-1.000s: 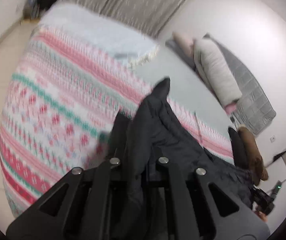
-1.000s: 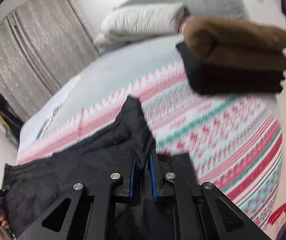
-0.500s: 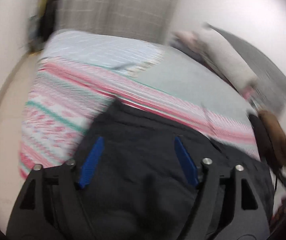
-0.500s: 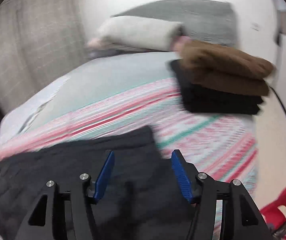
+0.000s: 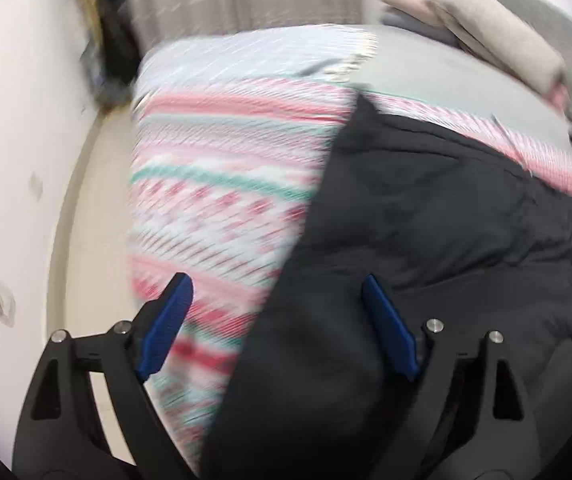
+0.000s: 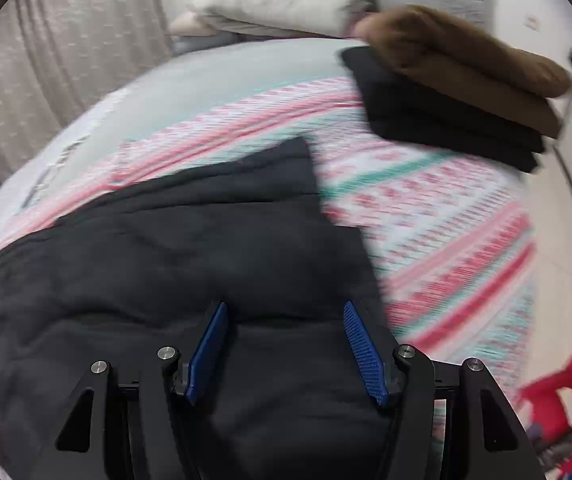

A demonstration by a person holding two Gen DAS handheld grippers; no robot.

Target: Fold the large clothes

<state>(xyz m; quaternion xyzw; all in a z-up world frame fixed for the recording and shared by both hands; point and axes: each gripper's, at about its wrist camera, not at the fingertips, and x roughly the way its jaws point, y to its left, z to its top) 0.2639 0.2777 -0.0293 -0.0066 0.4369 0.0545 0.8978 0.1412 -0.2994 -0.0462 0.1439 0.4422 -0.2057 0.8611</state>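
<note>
A: Start at the fingers. What are they doing?

B: The left gripper (image 5: 278, 320) has its blue fingers (image 5: 166, 320) spread wide and the jaws are opening; nothing is clamped. The edge of the black quilted garment (image 5: 426, 240) runs under the gap, with one finger over the patterned blanket (image 5: 214, 184) and the other over the dark cloth, neither pressing on it

A: And the right one?

B: The right gripper (image 6: 286, 348) is released too, blue fingers (image 6: 362, 352) apart, hovering over the same black quilted garment (image 6: 166, 260). The cloth shows between the fingers but they do not pinch it

A: Where does the garment lie, then?

B: Spread on the bed, on top of the pink, white and green patterned blanket (image 6: 446, 208). In the right wrist view its far corner points up the bed and its right edge falls just beside the right finger. In the left wrist view its left edge slants down towards the camera

A: Further out?

B: A folded stack sits well apart near the bed's right side: a brown garment (image 6: 466, 60) on top of a folded black one (image 6: 446, 128). Behind it a pale pillow (image 6: 286, 4) leans at the head of the bed, on a grey sheet (image 6: 226, 76). A curtain (image 6: 66, 40) hangs at the far left, and something red (image 6: 566, 380) shows at the lower right edge, too blurred to tell what
</note>
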